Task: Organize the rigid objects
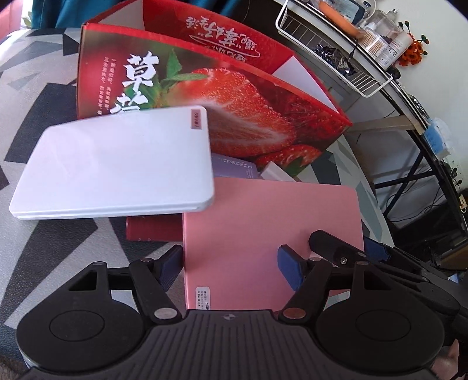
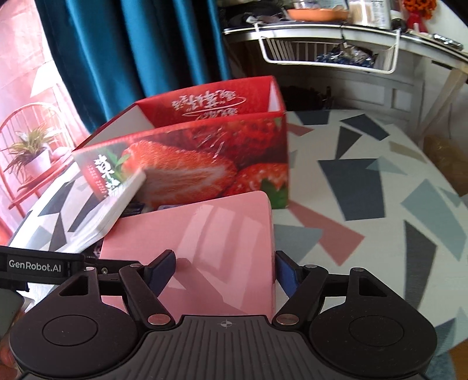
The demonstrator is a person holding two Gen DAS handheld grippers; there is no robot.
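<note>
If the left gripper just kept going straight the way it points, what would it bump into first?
Most likely the pink box, already between the left gripper jaws. Beyond it lie a purple box and the big strawberry carton, though depth is hard to judge.

A lived-in home, by the look of it. Teal curtains (image 2: 131,43) hang behind a counter (image 2: 365,190) covered in a cloth of grey, pink and black shapes. Off to one side a potted plant (image 2: 32,152) sits on a red wire stand (image 2: 26,187). A cluttered side table (image 2: 409,49) carries jars, bottles and an orange dish (image 2: 317,14), with a white wire basket (image 2: 327,52) hung from its edge.
</note>
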